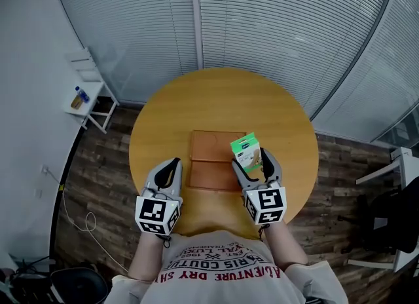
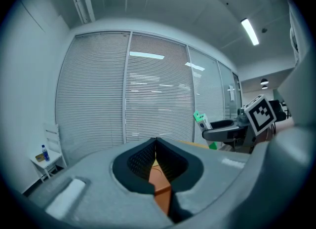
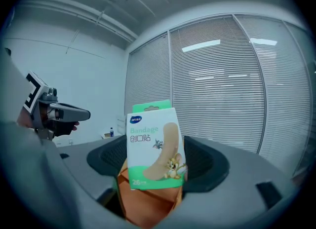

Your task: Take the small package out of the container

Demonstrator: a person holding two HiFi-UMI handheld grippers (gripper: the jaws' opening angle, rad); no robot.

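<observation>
On the round wooden table (image 1: 222, 93) lies a flat orange-brown container (image 1: 211, 162), opened out. My right gripper (image 1: 252, 158) is above the container's right edge, shut on the small green-and-white bandage package (image 1: 247, 151). In the right gripper view the package (image 3: 154, 146) stands upright between the jaws, with the container (image 3: 148, 206) below it. My left gripper (image 1: 174, 165) is at the container's left edge, shut and holding nothing. Seen from the left gripper (image 2: 156, 143), a strip of the container (image 2: 161, 187) shows under the jaws, and the package (image 2: 201, 120) is off to the right.
A white rack (image 1: 88, 93) with a blue bottle (image 1: 80, 92) stands on the floor at the left. A dark chair (image 1: 386, 221) is at the right. Slatted glass walls curve behind the table. A cable (image 1: 82, 221) lies on the wooden floor.
</observation>
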